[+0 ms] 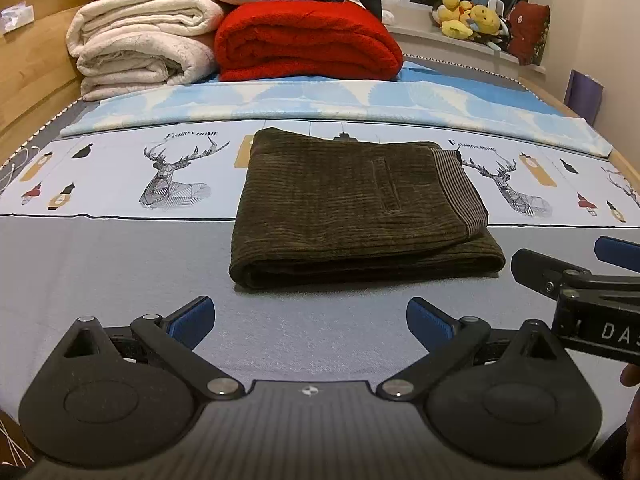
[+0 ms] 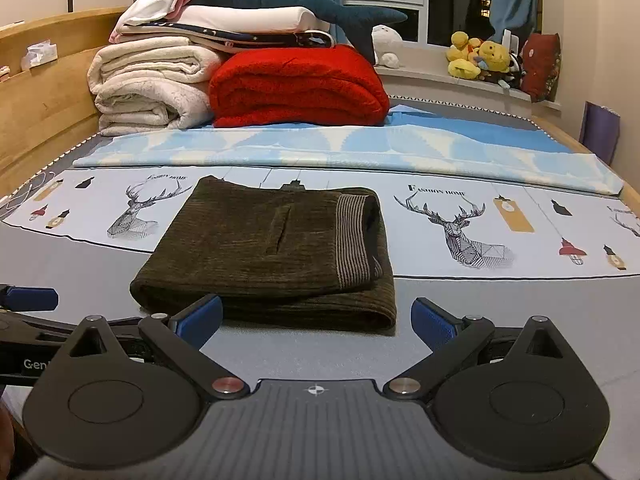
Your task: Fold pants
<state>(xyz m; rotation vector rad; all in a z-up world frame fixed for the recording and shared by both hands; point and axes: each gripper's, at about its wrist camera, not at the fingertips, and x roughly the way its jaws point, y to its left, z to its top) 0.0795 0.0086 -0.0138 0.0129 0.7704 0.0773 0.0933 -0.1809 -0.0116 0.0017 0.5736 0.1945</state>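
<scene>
Dark olive corduroy pants (image 1: 352, 208) lie folded into a compact rectangle on the bed, with the striped waistband at the right; they also show in the right wrist view (image 2: 272, 248). My left gripper (image 1: 310, 320) is open and empty, hovering just in front of the pants' near fold. My right gripper (image 2: 316, 320) is open and empty, close to the pants' near right corner. The right gripper also shows at the right edge of the left wrist view (image 1: 580, 272). The left gripper shows at the left edge of the right wrist view (image 2: 28, 300).
The bed sheet (image 1: 120, 264) is grey with a deer-print band. A light blue blanket (image 1: 320, 100) lies behind the pants. A red blanket (image 1: 308, 40) and cream blankets (image 1: 140, 48) are stacked at the back. A wooden headboard (image 1: 28, 64) runs along the left. Plush toys (image 1: 472, 16) sit on the windowsill.
</scene>
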